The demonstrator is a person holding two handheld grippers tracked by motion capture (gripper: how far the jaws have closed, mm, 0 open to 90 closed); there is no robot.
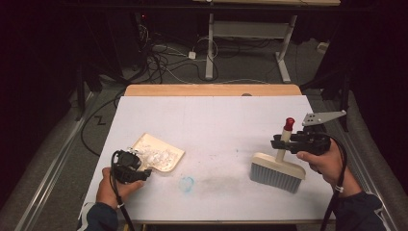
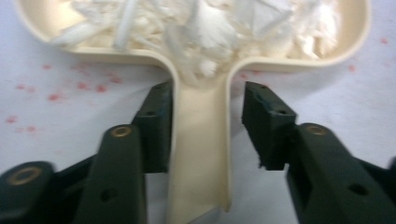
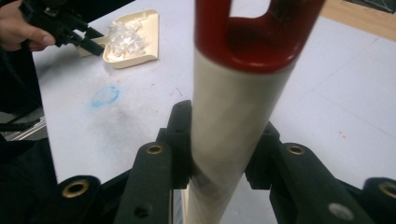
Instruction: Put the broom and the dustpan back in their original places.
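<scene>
Cream dustpan (image 1: 160, 153) on bench (image 1: 216, 120), already heaped with white shreds (image 2: 205, 23); sweeping looks largely done. Left hand-held gripper (image 2: 205, 126) open astride pan handle, one jaw seemingly touching. Right hand-held gripper (image 3: 219, 154) clamps brush (image 1: 278, 169) handle, bristles on bench. Emptying remains.

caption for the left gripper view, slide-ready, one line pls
Left hand-held gripper, jaws open, straddling the handle of a cream dustpan filled with white scraps.
</scene>
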